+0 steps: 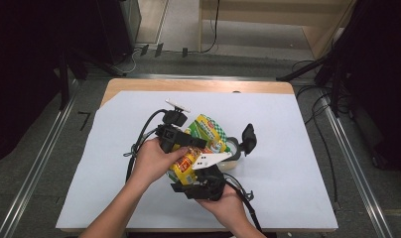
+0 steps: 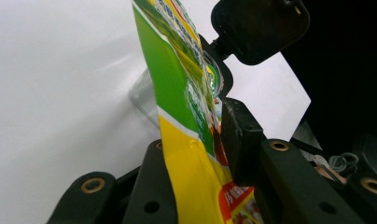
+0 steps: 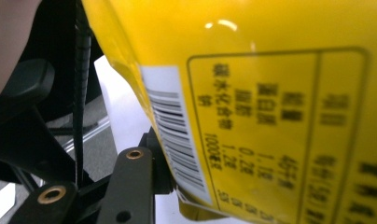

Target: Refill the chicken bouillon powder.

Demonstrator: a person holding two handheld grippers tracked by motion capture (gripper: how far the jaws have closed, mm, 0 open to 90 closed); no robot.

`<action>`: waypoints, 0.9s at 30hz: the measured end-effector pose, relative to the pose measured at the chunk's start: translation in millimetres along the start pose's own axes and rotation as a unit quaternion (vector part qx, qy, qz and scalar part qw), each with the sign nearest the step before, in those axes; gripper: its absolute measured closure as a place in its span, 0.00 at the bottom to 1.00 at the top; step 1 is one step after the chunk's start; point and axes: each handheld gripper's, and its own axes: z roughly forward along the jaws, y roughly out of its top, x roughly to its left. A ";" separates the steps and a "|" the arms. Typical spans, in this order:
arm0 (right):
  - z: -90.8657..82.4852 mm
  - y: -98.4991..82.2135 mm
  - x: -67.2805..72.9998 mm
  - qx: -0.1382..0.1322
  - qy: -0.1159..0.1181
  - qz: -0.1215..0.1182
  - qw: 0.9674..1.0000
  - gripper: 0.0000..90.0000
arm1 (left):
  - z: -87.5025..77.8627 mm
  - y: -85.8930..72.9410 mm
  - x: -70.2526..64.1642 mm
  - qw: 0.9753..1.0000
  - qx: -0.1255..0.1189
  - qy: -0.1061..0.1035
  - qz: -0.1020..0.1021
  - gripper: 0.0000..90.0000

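Two-handed hold on a yellow-green snack pouch [image 1: 201,144] over the white sheet [image 1: 288,163] on the table [image 1: 139,84]. Left gripper [image 1: 181,141] comes at the pouch from the person's left w/ its jaws across the mid part of the pack; in the left gripper view the pouch [image 2: 186,140] stands edge-on between the two black jaws, both pads against the film, so it's pinching the pouch. Right gripper [image 1: 203,186] sits below/nearer the person, grey plate on top, gripping the bottom end; in the right gripper view the pouch's yellow back panel w/ barcode [image 3: 177,130] is right up against the visible jaw. The other jaw is hidden behind the pack, but it reads as clamped on the pouch too. Just beyond the left gripper's tips: a clear round container [image 2: 144,95] on the sheet, and a black hinged lid or scoop-like part [image 2: 259,28] past that; can't tell exactly what it is. Step in hand, as I judge it: the pack is held taut btwn both grippers, top end aimed toward the container, prob. getting ready to open it or tip it in. Next move needs both pinches firm, then pulling apart or tilting w/o the slick film slipping out, and keeping the pouch mouth over the container.
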 end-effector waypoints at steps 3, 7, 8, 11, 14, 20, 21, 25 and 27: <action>1.7 3.7 1.5 0.013 -0.001 -0.011 1.000 0.66 | 0.4 5.3 -1.7 1.000 0.008 0.004 -0.007 0.88; 0.7 7.5 3.6 0.027 -0.016 -0.021 0.999 0.69 | 0.6 10.4 -2.5 1.000 0.016 0.005 -0.014 0.89; 0.3 8.3 2.9 0.028 -0.018 -0.022 0.999 0.69 | 0.2 10.8 -2.9 1.000 0.015 0.006 -0.013 0.89; 1.0 8.4 2.3 0.024 -0.023 -0.020 0.999 0.73 | 0.5 11.0 -4.3 1.000 0.011 0.009 -0.011 0.89; 3.5 6.7 1.1 0.018 -0.018 -0.009 1.000 0.77 | 2.0 11.3 -3.9 1.000 0.016 0.009 -0.011 0.88; 1.5 4.1 -3.7 0.001 0.008 0.014 1.000 0.79 | 2.7 12.3 -3.2 1.000 0.018 -0.003 -0.009 0.81; 0.9 3.8 -4.2 -0.003 0.011 0.017 1.000 0.79 | 2.5 12.5 -3.6 1.000 0.017 -0.003 -0.008 0.81; -1.8 3.0 -4.9 -0.015 0.024 0.027 0.999 0.79 | 1.5 12.4 -4.2 1.000 0.018 -0.009 0.009 0.76; -2.5 3.4 -4.9 -0.016 0.025 0.028 0.999 0.79 | 1.7 11.7 -5.0 1.000 0.017 -0.010 0.007 0.76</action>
